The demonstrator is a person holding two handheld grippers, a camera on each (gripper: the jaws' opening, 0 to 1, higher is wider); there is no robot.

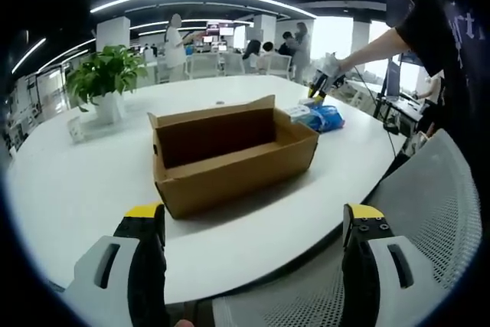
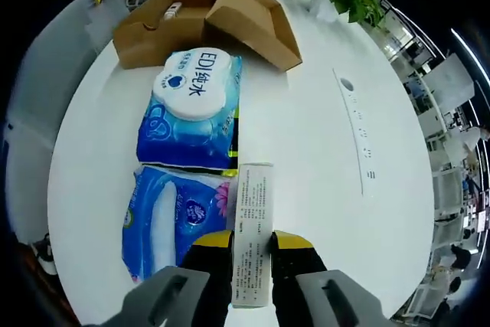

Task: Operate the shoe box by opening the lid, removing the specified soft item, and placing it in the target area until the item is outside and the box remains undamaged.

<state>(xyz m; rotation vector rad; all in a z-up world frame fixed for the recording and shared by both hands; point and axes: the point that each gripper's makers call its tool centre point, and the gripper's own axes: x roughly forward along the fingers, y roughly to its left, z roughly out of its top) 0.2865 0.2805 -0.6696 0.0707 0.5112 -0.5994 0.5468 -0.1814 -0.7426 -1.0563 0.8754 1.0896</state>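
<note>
Right gripper [image 2: 252, 244] jaws are clamping a slim white carton [image 2: 253, 231] at lower centre; left gripper [image 1: 253, 216] jaws are standing released before the open shoe box [image 1: 230, 152]

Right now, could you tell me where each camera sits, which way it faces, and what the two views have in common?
Left gripper view: rides the left hand-held gripper, jaws apart, at the table edge, facing the open cardboard box; the person's arm reaches in with the right hand-held gripper.
Right gripper view: rides the right hand-held gripper, looking down at two wipes packs, jaws shut on a slim white carton.
Shared: box, wipes packs, potted plant.
</note>
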